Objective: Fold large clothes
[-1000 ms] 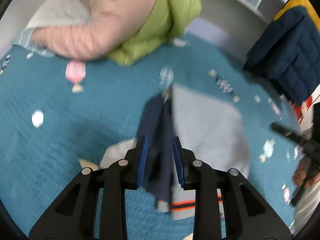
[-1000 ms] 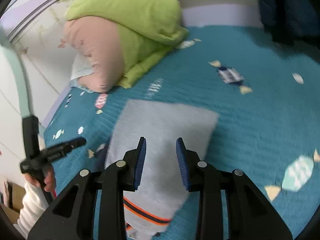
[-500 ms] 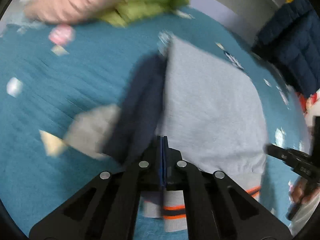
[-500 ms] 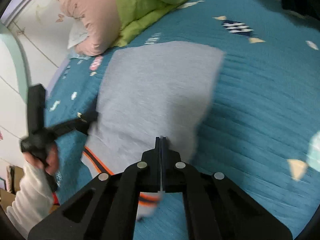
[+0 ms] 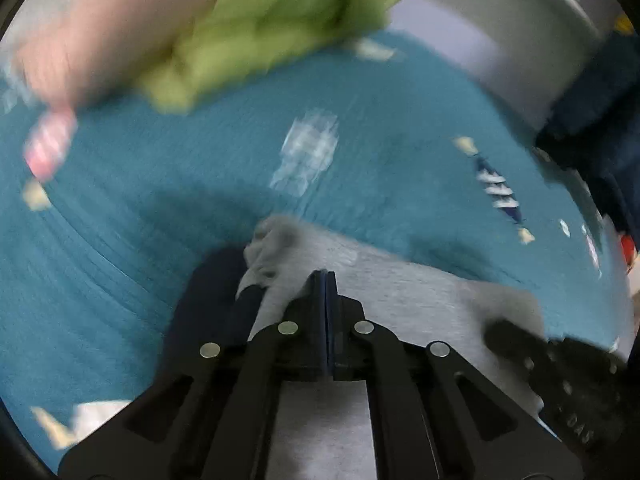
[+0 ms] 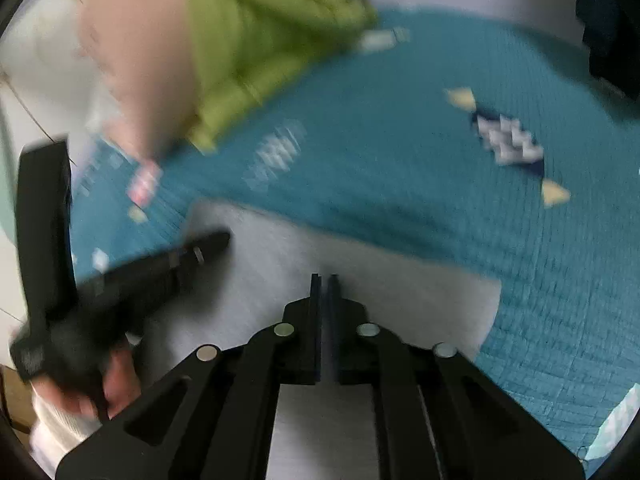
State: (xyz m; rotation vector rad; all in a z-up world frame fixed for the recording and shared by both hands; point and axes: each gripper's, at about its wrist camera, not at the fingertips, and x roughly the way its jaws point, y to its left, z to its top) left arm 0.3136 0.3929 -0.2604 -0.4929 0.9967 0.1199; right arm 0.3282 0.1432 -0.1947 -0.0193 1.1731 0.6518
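A grey sweatshirt (image 5: 420,292) with a dark navy sleeve (image 5: 200,308) lies on the teal bedspread (image 5: 160,184). My left gripper (image 5: 325,280) is shut on the grey fabric near its left edge, beside the navy sleeve. My right gripper (image 6: 325,284) is shut on the grey sweatshirt (image 6: 380,280) at its near edge. The left gripper (image 6: 120,276) and the hand holding it show at the left of the right wrist view. The right gripper (image 5: 560,364) shows at the lower right of the left wrist view. Both views are blurred.
A green quilt (image 5: 280,20) and a pink pillow (image 5: 112,28) are piled at the far left of the bed. A dark navy jacket (image 5: 600,120) hangs at the far right. A white wall (image 5: 500,40) runs behind the bed.
Both grippers shut on the sweatshirt's hem earlier and have since carried it forward. The grey cloth now shows shorter ahead of the fingers, and the orange-striped hem is out of sight.
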